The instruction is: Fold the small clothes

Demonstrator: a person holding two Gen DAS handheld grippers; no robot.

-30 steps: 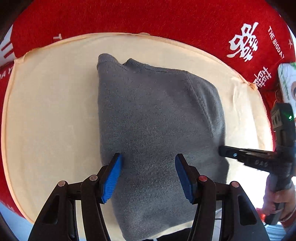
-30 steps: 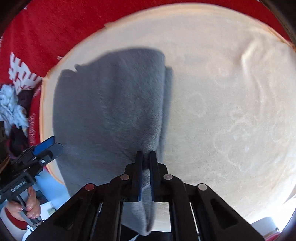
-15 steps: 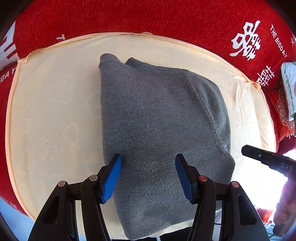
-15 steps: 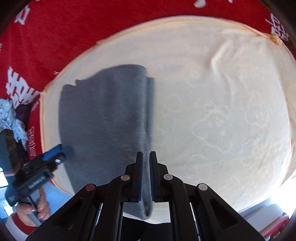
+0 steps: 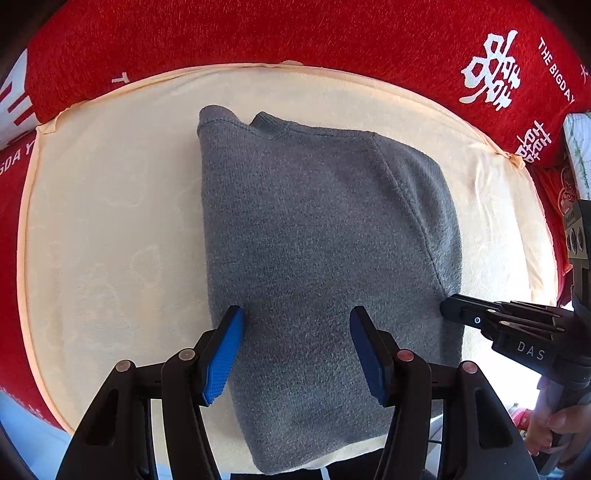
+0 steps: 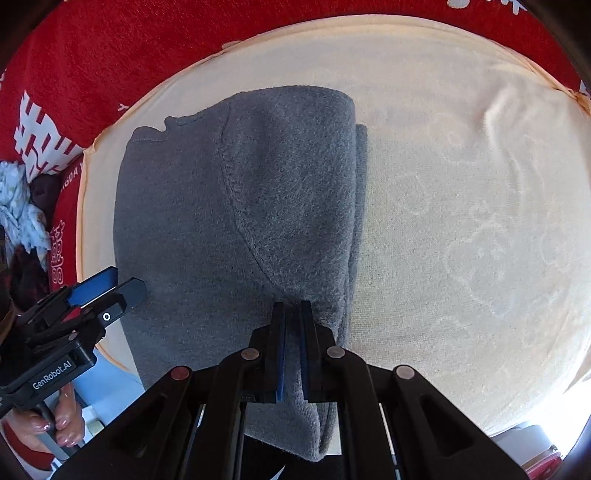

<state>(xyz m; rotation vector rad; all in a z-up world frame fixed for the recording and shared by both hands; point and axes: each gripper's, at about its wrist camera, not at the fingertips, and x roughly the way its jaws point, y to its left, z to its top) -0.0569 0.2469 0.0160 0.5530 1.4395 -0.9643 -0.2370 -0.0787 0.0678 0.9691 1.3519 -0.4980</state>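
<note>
A grey knitted sweater lies folded lengthways on a cream cushion, collar at the far end. My left gripper is open, its blue pads above the sweater's near part, holding nothing. My right gripper is shut, its jaws nearly together over the sweater's right folded edge; I cannot tell whether cloth is pinched between them. In the left wrist view its black tip touches the sweater's right edge. The left gripper shows at the sweater's left edge in the right wrist view.
The cream cushion lies on a red blanket with white characters. A heap of pale clothes sits at the far left of the right wrist view. The cushion's near edge drops off to a pale blue floor.
My right gripper drew back from the sweater, then came in again to its right edge, staying shut. My left gripper stayed open over the sweater's near part.
</note>
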